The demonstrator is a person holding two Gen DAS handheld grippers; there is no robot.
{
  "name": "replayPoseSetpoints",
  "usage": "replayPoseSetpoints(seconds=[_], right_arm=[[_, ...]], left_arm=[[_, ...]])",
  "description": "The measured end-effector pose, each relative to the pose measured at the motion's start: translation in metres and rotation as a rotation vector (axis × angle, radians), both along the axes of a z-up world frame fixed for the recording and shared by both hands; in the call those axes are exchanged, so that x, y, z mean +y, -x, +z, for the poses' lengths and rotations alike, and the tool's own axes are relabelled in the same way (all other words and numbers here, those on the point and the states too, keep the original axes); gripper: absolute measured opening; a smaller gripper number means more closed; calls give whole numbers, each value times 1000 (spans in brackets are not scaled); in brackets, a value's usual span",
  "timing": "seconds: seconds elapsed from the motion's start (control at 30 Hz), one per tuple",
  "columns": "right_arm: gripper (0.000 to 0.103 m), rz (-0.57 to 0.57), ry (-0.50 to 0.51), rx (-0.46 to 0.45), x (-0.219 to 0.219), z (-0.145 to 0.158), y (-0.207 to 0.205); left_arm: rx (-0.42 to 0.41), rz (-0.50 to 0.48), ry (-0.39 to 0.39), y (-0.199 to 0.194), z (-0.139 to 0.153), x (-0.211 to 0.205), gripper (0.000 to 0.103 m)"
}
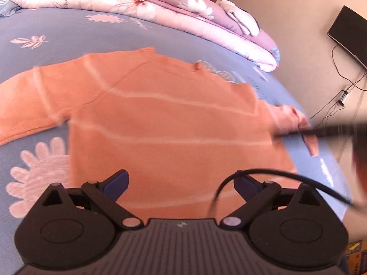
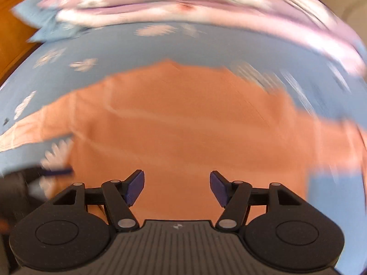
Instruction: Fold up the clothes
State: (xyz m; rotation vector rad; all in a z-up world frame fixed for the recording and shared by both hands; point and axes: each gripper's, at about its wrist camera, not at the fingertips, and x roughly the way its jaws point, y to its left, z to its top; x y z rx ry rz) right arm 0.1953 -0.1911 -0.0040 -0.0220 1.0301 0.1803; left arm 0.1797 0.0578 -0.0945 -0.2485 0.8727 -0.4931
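Note:
An orange sweater (image 1: 160, 119) with thin pale stripes lies flat on the blue flowered bedsheet (image 1: 68, 29). One sleeve runs out to the left and the other sleeve's cuff (image 1: 307, 133) rests near the bed's right edge. My left gripper (image 1: 181, 183) hovers over the sweater's lower part, open wide, with nothing between its fingers. In the right wrist view, which is blurred, my right gripper (image 2: 177, 188) is also open and empty above the sweater (image 2: 195, 126). A dark blurred streak crosses near the cuff in the left wrist view.
A folded pink floral quilt (image 1: 160, 6) lies along the far side of the bed. The bed's edge curves down the right. On the floor beyond it are a black flat panel (image 1: 348, 34) and trailing cables (image 1: 335, 96). A cable (image 1: 286, 178) loops over my left gripper.

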Motion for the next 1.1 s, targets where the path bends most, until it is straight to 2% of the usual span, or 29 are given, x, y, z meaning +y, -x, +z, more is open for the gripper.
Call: replayPoseSetpoints(seconds=[0.07,0.17,0.23,0.33,0.4,0.57,0.8,0.93,1.1], right_arm=[[68,-102,-89,25,-38,-10,34],[68,-226,-216,32,-86,-20,76],[68,-261,-243,8,-110,-22,93],[68,-303,-267,-67,-147,-18,112],[68,-322,-244,-101,-169,-17,119],[68,-350,-243,-139,-230,-18,135],[68,-369,-181,-199,-297,-10,140],[68,-362,-157,-200,-321,-10,137],[68,-359,-133,-174,-333,-14,133]], left_arm=[[3,-43,-54,7,14,-22,97],[4,-116,-178,17,29,-57,98],[17,-157,-255,24,36,-75,98],[62,-193,-319,33,42,-98,98],[91,-211,-354,39,42,-116,98],[155,-304,-389,54,39,-161,98],[170,-408,-423,62,43,-219,98],[185,-451,-435,63,42,-235,98],[201,-459,-490,68,41,-237,97]])
